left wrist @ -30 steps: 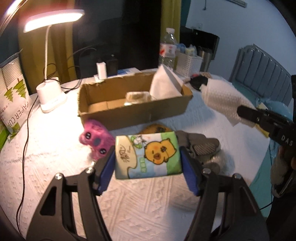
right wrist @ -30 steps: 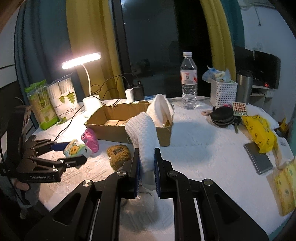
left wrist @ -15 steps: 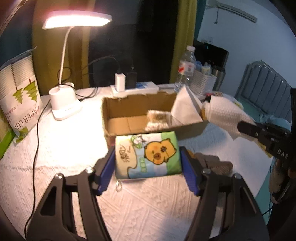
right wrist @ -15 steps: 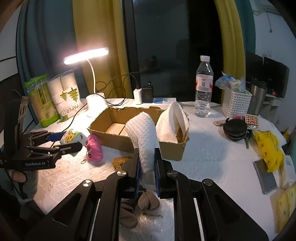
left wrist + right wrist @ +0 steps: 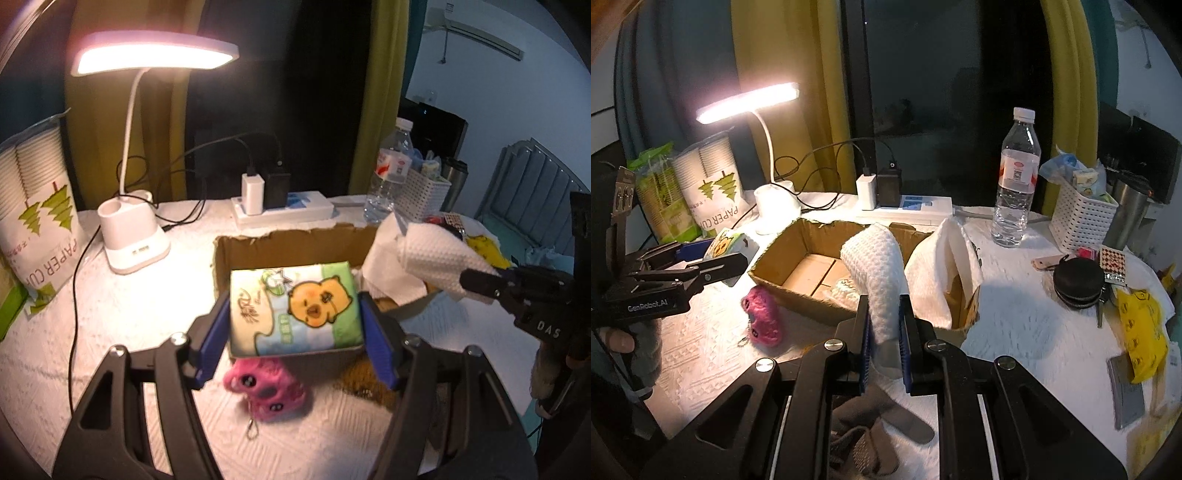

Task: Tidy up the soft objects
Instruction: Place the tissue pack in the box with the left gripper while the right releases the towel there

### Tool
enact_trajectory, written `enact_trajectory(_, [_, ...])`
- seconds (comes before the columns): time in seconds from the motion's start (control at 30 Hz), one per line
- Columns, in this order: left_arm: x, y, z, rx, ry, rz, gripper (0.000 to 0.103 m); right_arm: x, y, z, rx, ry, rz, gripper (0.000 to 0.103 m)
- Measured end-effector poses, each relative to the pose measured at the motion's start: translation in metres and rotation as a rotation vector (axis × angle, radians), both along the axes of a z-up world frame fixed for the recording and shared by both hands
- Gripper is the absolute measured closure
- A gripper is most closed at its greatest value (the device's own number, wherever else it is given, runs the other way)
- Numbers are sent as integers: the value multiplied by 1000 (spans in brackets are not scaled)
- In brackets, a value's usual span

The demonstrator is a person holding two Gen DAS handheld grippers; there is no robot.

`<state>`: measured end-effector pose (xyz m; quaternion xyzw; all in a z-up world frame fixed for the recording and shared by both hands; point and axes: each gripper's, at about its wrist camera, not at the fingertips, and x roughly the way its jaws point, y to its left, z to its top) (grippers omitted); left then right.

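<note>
My left gripper [image 5: 295,325] is shut on a tissue pack [image 5: 293,308] printed with a yellow chick, held in the air at the near left edge of the cardboard box [image 5: 280,240]. My right gripper [image 5: 884,332] is shut on a white waffle cloth [image 5: 877,266], held above the box's [image 5: 783,264] near wall. A white paper towel [image 5: 942,258] stands in the box's right end. A pink plush toy [image 5: 762,319] lies on the table in front of the box, and it also shows in the left wrist view [image 5: 267,387]. A brown scrubber [image 5: 365,380] lies beside it.
A lit desk lamp [image 5: 768,155], a paper cup sleeve [image 5: 713,188], a power strip [image 5: 908,206], a water bottle [image 5: 1015,177] and a white basket [image 5: 1082,218] stand behind the box. A black pouch [image 5: 1078,277], yellow packs and a grey sock [image 5: 882,435] lie on the white tablecloth.
My left gripper has risen and moved forward with the tissue pack to the box's edge. My right gripper has carried the cloth closer, over the box's near wall.
</note>
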<state>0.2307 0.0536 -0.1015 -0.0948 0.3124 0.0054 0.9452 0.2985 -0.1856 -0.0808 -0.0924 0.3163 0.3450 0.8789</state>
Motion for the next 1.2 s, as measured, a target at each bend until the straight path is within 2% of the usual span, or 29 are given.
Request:
enact_trajectory(0.2, [24,-4,-5,-6,6,-10,36,23,7,-7,-15,29,3,88])
enact_trajectory(0.47, [52,-15,-19,2,43,-32,36,57,15,-33,-38,117,-2,88])
enact_trajectory(0.83, [85,-32,-50,15,139,-58,35,82,14,-64,-58,194,-18,88])
enact_trajectory(1.0, [93,-35,-58,19,187,-48,35,85,9,-63,-44,199,-31,80])
enact_trajectory(1.03, [94,-35,-58,19,188,-44,33,84,7,-62,-36,199,-27,75])
enact_trajectory(1.07, [93,-35,-57,17,184,-39,31,83,6,-61,-30,200,-22,72])
enact_trajectory(1.13, [92,-33,-54,9,172,-30,19,80,5,-58,-22,194,-19,66])
enact_trajectory(1.2, [89,-32,-50,2,159,-25,18,77,4,-54,-17,180,-19,60])
